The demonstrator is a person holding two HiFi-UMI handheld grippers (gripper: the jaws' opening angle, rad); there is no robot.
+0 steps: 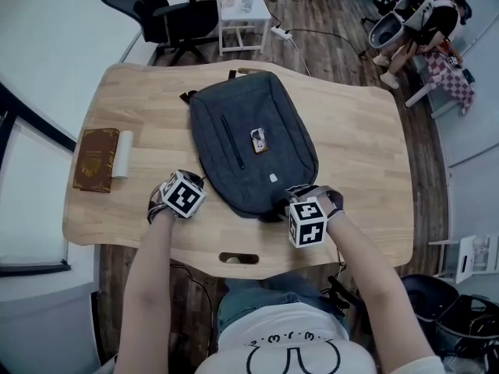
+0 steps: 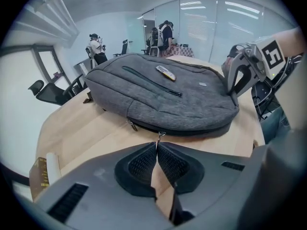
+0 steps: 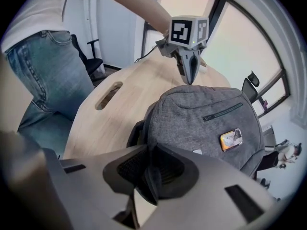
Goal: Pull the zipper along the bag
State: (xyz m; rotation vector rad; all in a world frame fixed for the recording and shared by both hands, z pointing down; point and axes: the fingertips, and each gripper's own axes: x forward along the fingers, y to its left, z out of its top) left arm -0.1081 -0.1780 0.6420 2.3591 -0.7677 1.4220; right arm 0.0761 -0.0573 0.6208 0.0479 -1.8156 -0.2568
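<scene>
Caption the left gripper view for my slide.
Left gripper pinching the zipper pull of a grey backpack on a wooden table, right gripper clamping the bag's end.

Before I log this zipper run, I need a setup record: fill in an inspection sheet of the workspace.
Surface: light wooden table.
Job's things: grey fabric backpack lying flat; metal zipper pull on its side seam.
Clutter: brown book, white roll, at the table's left end.
Grippers: left gripper shut on zipper pull; right gripper shut on backpack fabric.
Cables: white power strip and cord on the floor.
Surroundings: black office chair, white side table, person far right.
</scene>
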